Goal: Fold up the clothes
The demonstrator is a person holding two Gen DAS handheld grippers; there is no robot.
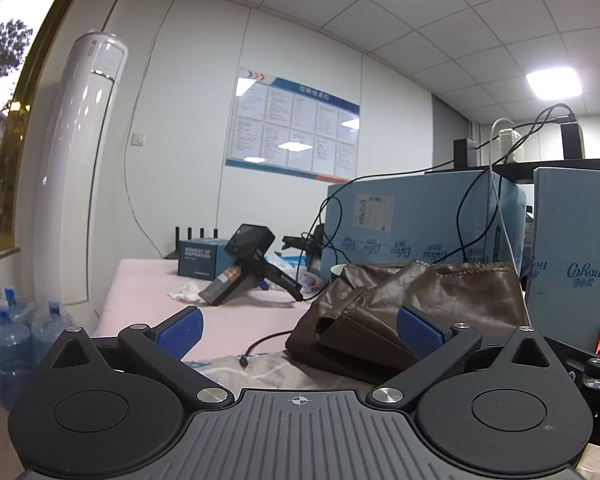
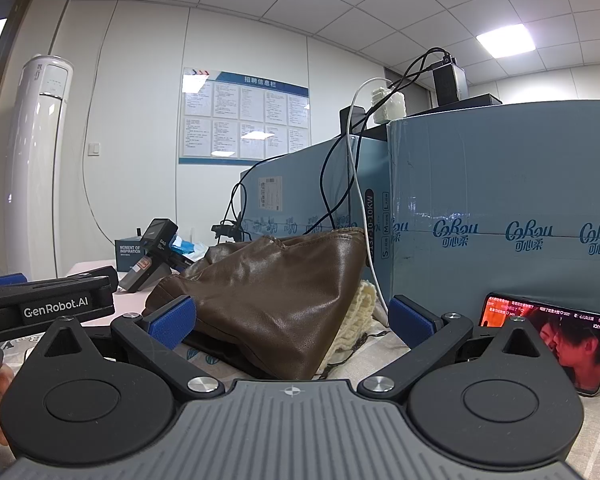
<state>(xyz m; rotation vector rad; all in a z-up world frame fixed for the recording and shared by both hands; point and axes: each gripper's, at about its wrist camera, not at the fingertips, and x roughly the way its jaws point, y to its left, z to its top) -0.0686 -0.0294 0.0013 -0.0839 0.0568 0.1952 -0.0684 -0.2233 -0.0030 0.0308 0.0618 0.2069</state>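
Observation:
A brown leather garment (image 1: 416, 300) lies folded in a pile on the table, to the right in the left wrist view and in the middle of the right wrist view (image 2: 276, 292). A cream knitted piece (image 2: 360, 308) sticks out under its right side. My left gripper (image 1: 300, 330) is open and empty, its right blue pad (image 1: 420, 330) just in front of the garment's near edge. My right gripper (image 2: 292, 318) is open and empty, its fingers on either side of the garment's near corner. The left gripper's body (image 2: 48, 304) shows at the left of the right wrist view.
Large blue cartons (image 2: 500, 208) with cables stand behind and right of the garment. A phone (image 2: 548, 344) playing video leans at the right. A black handheld device (image 1: 244, 268), a small dark box (image 1: 200, 258), tissues and a loose cable lie on the pink table (image 1: 148, 284). Water bottles (image 1: 12, 336) stand left.

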